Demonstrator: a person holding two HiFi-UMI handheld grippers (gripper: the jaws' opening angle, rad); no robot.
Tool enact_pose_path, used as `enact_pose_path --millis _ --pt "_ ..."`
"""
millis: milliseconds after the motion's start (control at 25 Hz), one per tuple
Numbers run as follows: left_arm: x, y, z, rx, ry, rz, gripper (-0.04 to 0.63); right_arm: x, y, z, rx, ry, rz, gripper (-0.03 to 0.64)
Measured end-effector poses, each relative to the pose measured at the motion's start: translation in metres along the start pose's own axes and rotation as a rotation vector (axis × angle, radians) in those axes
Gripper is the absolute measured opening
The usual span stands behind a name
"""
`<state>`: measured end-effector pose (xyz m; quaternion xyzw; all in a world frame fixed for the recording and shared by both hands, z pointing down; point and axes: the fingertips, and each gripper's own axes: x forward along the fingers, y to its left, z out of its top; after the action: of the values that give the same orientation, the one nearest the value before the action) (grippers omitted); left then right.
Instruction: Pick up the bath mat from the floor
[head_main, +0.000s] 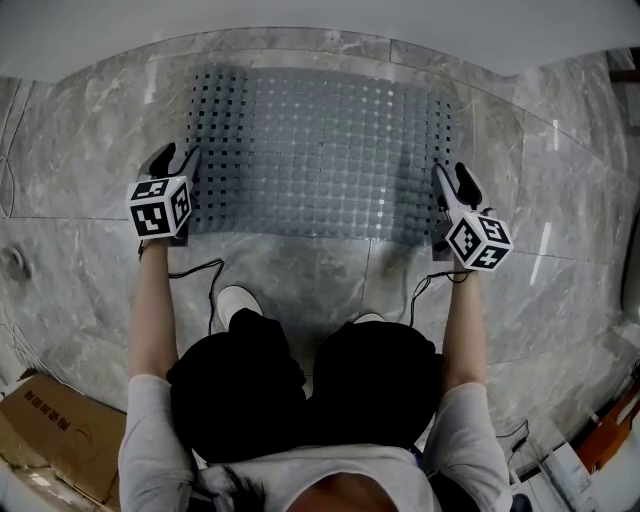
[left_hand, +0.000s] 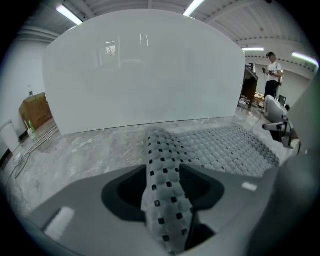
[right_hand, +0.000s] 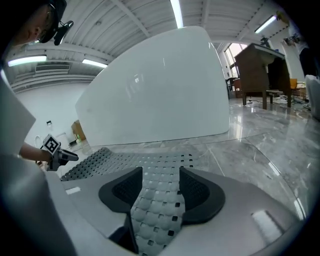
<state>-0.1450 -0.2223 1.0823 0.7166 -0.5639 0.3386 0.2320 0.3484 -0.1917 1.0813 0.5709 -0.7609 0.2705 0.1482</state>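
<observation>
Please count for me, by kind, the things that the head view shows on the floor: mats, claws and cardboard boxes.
bath mat: 1
claws: 2 (left claw, right claw)
cardboard box: 1
Total: 4

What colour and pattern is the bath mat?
Grey bath mat: bumps and small square holes in a grid; best in left gripper view.

Likely a large workshop or lab hall: ceiling strip lights (right_hand: 176, 12), cardboard box (head_main: 60, 425), marble-tiled floor (head_main: 90, 150).
</observation>
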Motion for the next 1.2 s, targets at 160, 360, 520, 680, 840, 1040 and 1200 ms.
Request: enact_pose_path --millis 160,360,520,680,840,1040,1200 --pt "0.006 -0.002 -0.004 0.016 0.013 -0.007 0.207 0.006 -0.015 -0.019 0.027 0.047 -0.032 0.245" --pt "0.016 -0.004 -0.007 0.010 0.032 -0.024 0.236 0.012 -0.027 -0.038 0.039 0.100 -0.060 0.264" --pt "0.023 0.001 -0.014 -0.005 0.052 -0.011 0.245 0.017 -0.036 -0.051 0.057 0.129 -0.080 0.284" --pt "0.027 0.009 -0.022 -0.033 0.070 0.002 0.253 0.019 -0.040 -0.064 0.060 0.160 -0.103 0.298" --pt "0.032 0.012 -0.029 -0.055 0.088 -0.004 0.258 0.021 -0.043 -0.074 0.066 0.187 -0.116 0.319" --pt "0.042 0.011 -0.036 -0.076 0.112 -0.019 0.258 0.026 -0.051 -0.081 0.067 0.208 -0.124 0.328" --pt "0.047 0.009 -0.038 -0.089 0.120 -0.035 0.236 0.028 -0.052 -0.081 0.063 0.212 -0.142 0.328"
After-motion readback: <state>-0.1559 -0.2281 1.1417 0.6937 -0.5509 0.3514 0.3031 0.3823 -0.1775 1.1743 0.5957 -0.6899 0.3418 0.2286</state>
